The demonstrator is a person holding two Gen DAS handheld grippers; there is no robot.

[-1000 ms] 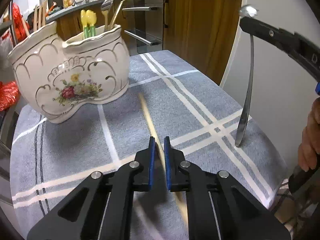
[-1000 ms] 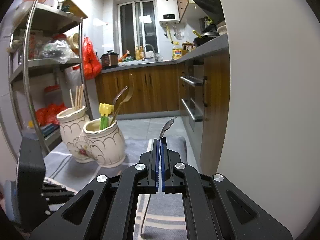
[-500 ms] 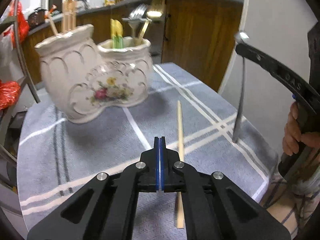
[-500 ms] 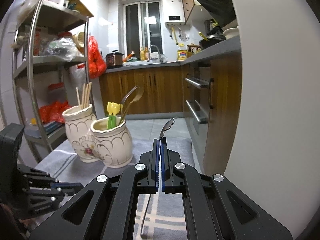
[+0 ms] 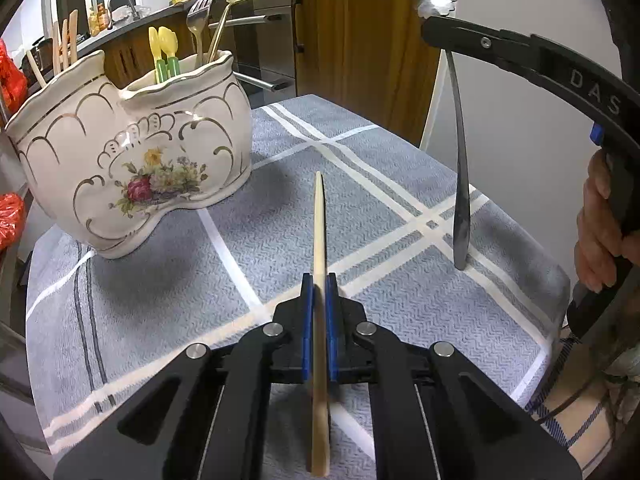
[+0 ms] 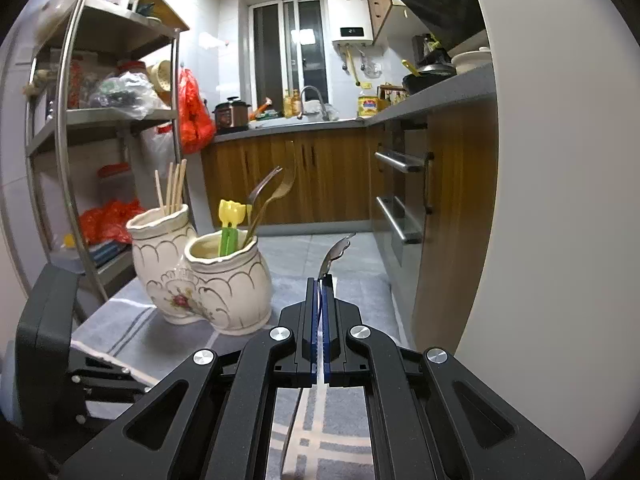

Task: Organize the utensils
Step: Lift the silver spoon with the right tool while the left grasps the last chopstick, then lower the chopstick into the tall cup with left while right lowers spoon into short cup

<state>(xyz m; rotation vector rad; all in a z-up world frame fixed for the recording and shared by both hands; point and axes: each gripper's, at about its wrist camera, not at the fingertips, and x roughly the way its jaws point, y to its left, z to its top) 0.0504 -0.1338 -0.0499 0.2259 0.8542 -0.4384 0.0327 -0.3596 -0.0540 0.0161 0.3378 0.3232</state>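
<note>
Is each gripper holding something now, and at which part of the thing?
The left gripper clamps a pale wooden chopstick near mid-length. The right gripper clamps a silver metal utensil just below its scalloped head, handle hanging down.

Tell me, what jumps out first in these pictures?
The flowery two-pocket ceramic holder on the grey checked cloth, stuffed with forks and chopsticks. In front, the left gripper pinches one chopstick; at right, the right gripper holds a metal utensil upright.
</note>
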